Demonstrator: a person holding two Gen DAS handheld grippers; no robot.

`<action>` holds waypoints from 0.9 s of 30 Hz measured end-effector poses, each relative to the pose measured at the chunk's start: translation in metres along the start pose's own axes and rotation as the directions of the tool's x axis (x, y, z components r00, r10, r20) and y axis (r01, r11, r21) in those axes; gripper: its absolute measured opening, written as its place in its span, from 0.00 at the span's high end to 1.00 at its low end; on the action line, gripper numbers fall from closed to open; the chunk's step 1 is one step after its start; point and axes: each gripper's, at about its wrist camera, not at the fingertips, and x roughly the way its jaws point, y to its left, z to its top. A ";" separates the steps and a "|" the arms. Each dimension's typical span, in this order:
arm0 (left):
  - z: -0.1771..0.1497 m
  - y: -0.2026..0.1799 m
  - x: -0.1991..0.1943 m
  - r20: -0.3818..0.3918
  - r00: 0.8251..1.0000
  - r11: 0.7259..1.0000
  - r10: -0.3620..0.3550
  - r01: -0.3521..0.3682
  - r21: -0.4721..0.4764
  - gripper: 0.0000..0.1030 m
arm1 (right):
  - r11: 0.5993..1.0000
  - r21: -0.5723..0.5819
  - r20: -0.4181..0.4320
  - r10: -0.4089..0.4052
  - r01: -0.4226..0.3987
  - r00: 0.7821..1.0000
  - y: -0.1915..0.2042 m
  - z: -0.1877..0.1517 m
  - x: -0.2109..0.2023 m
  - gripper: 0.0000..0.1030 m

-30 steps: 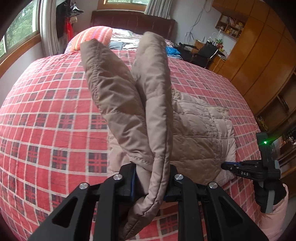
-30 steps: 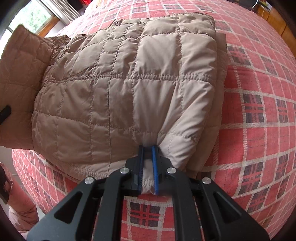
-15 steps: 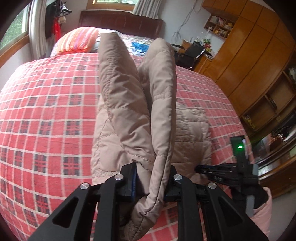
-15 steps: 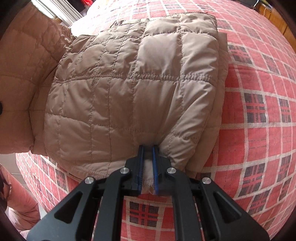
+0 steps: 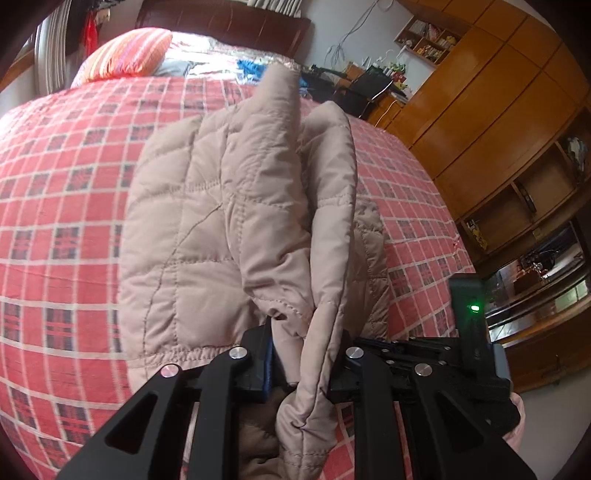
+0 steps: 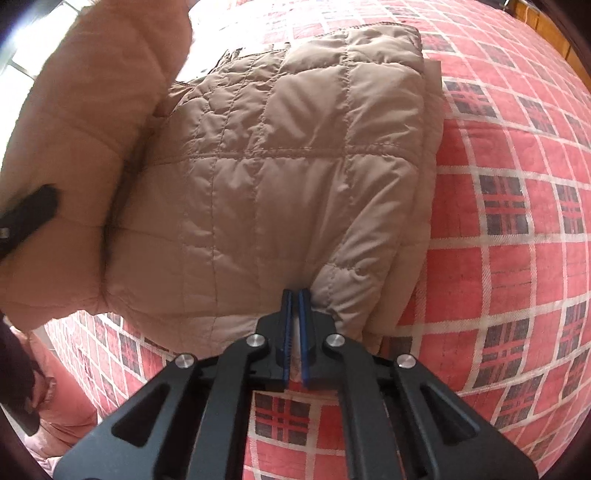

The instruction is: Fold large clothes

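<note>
The left gripper [image 5: 306, 354] is pinched on a thick bunch of the beige quilted jacket [image 5: 236, 229], its two fingers held apart only by the padding squeezed between them, with a blue pad showing on the left finger. From that grip two puffy folds of the jacket stand up and lean away over the bed, and a loose tail of cloth hangs down between the black finger arms.

The right gripper [image 6: 294, 325] has its two blue-edged fingers pressed nearly together on a thin pale bit at the jacket's near hem [image 6: 295, 354]; I'd say it is the hem edge or a lining tag, though the view is too tight to be sure. Beyond it the jacket [image 6: 280, 177] lies folded in layers on the red plaid bedspread [image 6: 509, 258], near the bed's edge, while the raised part looms blurred on the left side of that view.

So: one jacket, two grippers, both clamped on it. Farther off there is one striped orange pillow [image 5: 129, 51] by the dark headboard [image 5: 221, 18], and wooden cabinets [image 5: 498, 110] along the right wall.
</note>
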 end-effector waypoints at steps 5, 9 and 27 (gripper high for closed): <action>-0.004 -0.005 0.039 -0.040 0.999 1.000 0.008 -0.009 -0.016 0.83 | 1.000 -0.002 0.004 0.011 -0.011 1.000 -0.009 -0.002 -0.002 1.00; -0.009 -0.003 0.057 -0.056 0.998 1.000 0.011 -0.011 -0.009 0.82 | 1.000 -0.002 0.001 0.014 -0.014 1.000 -0.010 -0.002 0.002 1.00; -0.009 -0.016 0.008 -0.021 0.991 0.989 -0.134 0.135 0.057 0.58 | 0.999 0.011 -0.004 0.041 -0.041 0.999 -0.014 0.002 0.012 1.00</action>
